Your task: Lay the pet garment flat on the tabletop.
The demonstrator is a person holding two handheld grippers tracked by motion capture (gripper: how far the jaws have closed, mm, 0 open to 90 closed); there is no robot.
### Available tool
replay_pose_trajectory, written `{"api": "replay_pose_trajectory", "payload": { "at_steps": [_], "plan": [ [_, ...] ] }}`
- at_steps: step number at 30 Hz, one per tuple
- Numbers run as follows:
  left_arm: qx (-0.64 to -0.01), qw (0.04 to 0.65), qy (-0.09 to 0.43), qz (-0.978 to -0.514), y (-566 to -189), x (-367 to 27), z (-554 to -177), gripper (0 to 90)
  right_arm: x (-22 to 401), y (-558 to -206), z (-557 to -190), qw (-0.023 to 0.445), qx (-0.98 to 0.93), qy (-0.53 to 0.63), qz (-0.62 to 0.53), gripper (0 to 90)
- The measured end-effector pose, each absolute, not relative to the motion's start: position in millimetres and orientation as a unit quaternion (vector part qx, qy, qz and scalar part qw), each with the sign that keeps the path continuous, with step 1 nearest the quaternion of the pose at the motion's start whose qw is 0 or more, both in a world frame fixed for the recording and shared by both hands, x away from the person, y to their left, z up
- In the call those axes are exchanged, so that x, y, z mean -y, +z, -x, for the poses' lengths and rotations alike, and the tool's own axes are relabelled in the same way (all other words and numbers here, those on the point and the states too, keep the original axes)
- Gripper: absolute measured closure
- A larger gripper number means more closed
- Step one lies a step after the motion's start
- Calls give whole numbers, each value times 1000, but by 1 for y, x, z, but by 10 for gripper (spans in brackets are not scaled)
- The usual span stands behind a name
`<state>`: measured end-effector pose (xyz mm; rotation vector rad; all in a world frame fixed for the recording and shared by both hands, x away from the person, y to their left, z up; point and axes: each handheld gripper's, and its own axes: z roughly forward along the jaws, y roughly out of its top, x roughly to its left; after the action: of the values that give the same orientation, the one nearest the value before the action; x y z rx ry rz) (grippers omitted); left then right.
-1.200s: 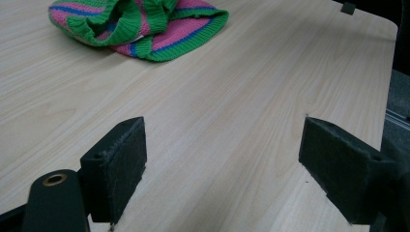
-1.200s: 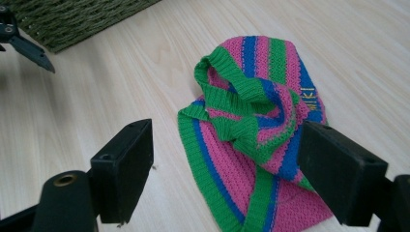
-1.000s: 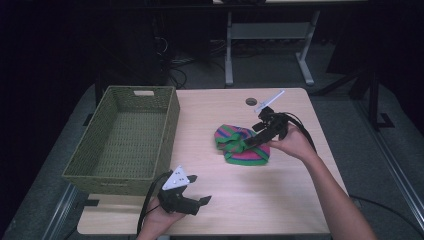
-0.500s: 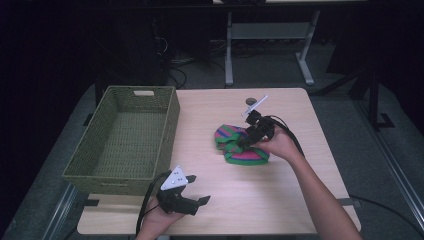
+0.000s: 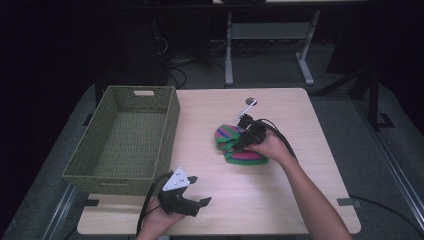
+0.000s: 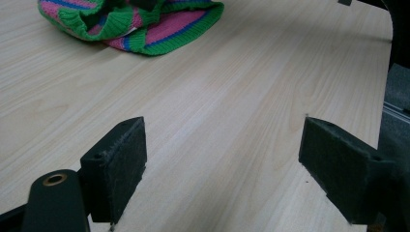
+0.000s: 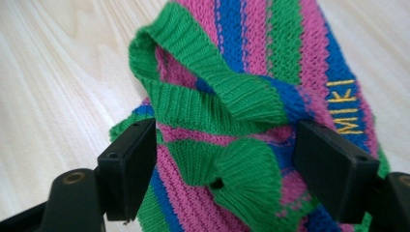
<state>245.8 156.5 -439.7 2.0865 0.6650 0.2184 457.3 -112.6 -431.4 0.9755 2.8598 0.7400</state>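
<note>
High view. The right gripper (image 5: 243, 134) is down on a striped knit garment (image 5: 239, 148), green, pink and blue, lying crumpled on the wooden table (image 5: 300, 190) just ahead of and under its jaws. The left gripper (image 5: 192, 201) rests at the near edge of the table, well apart from the knit, with a green woven basket (image 5: 90, 165) close on its far left side. A small dark round disc (image 5: 251, 101) sits beyond the right gripper, near the far edge.

Left gripper view. The left gripper (image 6: 222, 159) stands spread wide with nothing but bare table between its jaws. The knit garment (image 6: 159, 29) lies well ahead and to the left of the jaws.

Right gripper view. The right gripper (image 7: 225, 159) is spread, its jaws straddling a raised fold of the garment's green ribbed cuff (image 7: 241, 169); the pads are not closed on it yet. Yellow stitched letters (image 7: 345, 108) run up a blue stripe just ahead of the right-hand jaw.

Handling, as I judge it: light, soft and limp; it will sag and trail when lifted, not slip. The bunched ribbed cuff between the jaws is thickest and gives the surest bite. Loose stitches may snag on a jaw corner.
</note>
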Motion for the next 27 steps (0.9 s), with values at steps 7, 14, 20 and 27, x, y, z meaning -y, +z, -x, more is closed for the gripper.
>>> {"api": "replay_pose_trajectory", "payload": {
  "at_steps": [7, 14, 20, 27],
  "plan": [
    [-269, 451, 90, -846, -440, -156, -246, 169, 102, -444, -455, 24, -925, 214, -312, 233],
    [-268, 451, 91, -847, -439, -156, -245, 169, 98, -449, -449, 61, -932, 199, -298, 255],
    [-267, 449, 91, -848, -440, -154, -245, 169, 97, -450, -443, 85, -930, 199, -298, 339],
    [-267, 451, 92, -847, -439, -155, -245, 169, 106, -449, -444, 105, -921, 212, -309, 565]
  ]
}}
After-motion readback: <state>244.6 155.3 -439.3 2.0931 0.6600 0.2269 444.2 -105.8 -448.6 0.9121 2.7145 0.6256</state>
